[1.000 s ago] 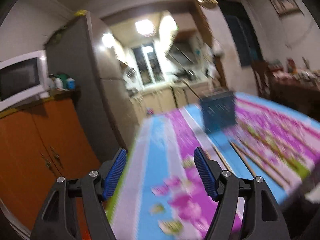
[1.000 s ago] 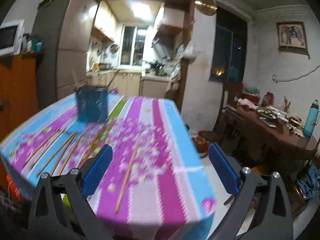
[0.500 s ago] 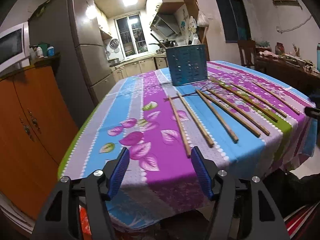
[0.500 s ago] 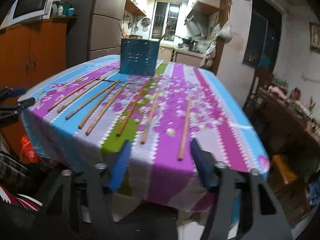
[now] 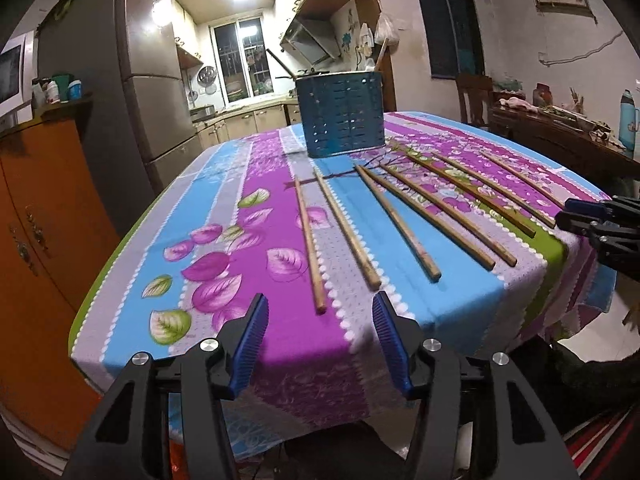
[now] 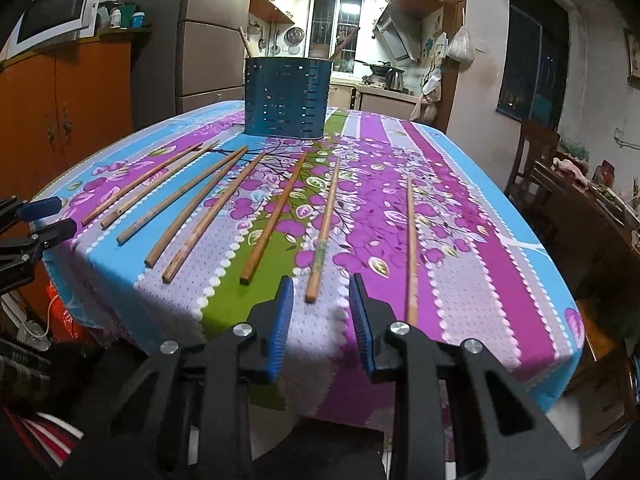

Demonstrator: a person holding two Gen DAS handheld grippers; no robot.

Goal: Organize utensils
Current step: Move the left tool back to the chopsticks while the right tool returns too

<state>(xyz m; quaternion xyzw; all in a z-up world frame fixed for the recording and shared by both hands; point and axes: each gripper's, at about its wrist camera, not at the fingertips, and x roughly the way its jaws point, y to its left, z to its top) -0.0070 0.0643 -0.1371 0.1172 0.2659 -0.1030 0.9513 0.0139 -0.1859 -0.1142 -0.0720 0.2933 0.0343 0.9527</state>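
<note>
Chopsticks lie fanned on the counter toward the blue holder, handy for both grippers: left gripper and right gripper, jaws narrowing, empty.

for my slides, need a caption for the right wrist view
Open right gripper facing eight wooden chopsticks fanned before a blue utensil holder.

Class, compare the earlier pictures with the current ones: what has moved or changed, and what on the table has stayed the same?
Both grippers dropped toward the table's near edge. The left gripper jaws have been closing, with nothing between them; the right gripper jaws closed much further, and nothing is gripped yet. Nothing was picked up or released. The wooden chopsticks still lie on the tablecloth, and the blue holder has not moved.
</note>
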